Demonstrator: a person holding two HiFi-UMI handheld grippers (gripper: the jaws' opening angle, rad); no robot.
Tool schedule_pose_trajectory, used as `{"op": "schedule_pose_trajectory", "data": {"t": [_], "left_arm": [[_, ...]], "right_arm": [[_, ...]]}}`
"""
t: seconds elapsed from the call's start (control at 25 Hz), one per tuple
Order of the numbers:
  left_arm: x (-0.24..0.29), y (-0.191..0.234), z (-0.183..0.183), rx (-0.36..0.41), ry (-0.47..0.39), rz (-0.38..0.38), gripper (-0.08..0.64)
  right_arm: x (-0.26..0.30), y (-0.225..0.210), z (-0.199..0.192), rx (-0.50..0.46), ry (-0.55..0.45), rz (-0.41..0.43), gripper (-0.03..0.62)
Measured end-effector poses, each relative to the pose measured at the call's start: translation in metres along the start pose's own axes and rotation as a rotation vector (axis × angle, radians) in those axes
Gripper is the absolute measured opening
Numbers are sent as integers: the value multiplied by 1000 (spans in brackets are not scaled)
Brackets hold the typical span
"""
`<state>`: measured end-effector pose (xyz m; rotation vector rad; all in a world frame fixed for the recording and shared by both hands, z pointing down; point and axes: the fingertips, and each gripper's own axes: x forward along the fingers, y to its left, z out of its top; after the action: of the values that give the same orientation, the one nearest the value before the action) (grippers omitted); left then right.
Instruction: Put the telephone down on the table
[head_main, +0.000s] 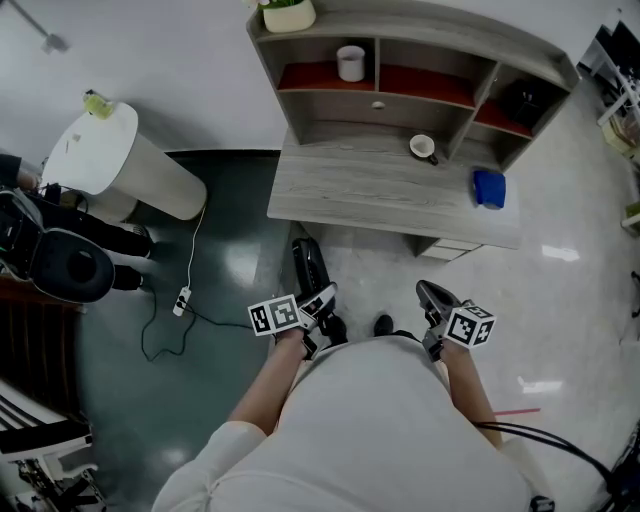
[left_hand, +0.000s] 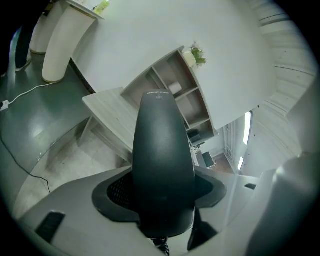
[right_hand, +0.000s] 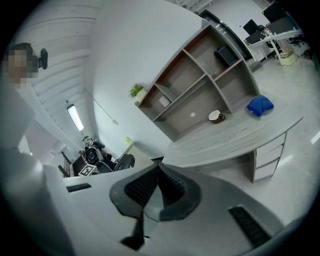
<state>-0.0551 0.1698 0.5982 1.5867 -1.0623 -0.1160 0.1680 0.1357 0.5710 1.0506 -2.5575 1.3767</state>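
Here, the left gripper (head_main: 318, 303) pinched the black plastic telephone handset (left_hand: 162, 165), short of the grey wooden table (head_main: 360, 185); the right gripper (right_hand: 156, 186) stood pressed together, empty. The handset needed lowering flat onto bare tabletop before release.

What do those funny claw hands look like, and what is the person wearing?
The left gripper and right gripper each carry a white cube with black square markers. Their bodies are pale grey with black dimpled pads. The sleeves are white.
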Motion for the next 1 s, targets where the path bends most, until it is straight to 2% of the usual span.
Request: {"op": "schedule_pose_trajectory", "data": {"t": [0.16, 0.48, 0.68, 1.0], "left_arm": [[1, -2, -6, 14, -23, 15, 299], [10, -15, -32, -39, -52, 17, 299], [20, -22, -45, -33, -63, 24, 299], [34, -23, -40, -31, -55, 29, 299]], "right_arm": [[-8, -11, -4, 12, 21, 0, 17], [-27, -34, -7, 20, 66, 20, 17], [-38, -53, -5, 22, 79, 21, 17], [-35, -65, 1, 27, 95, 19, 17]]}}
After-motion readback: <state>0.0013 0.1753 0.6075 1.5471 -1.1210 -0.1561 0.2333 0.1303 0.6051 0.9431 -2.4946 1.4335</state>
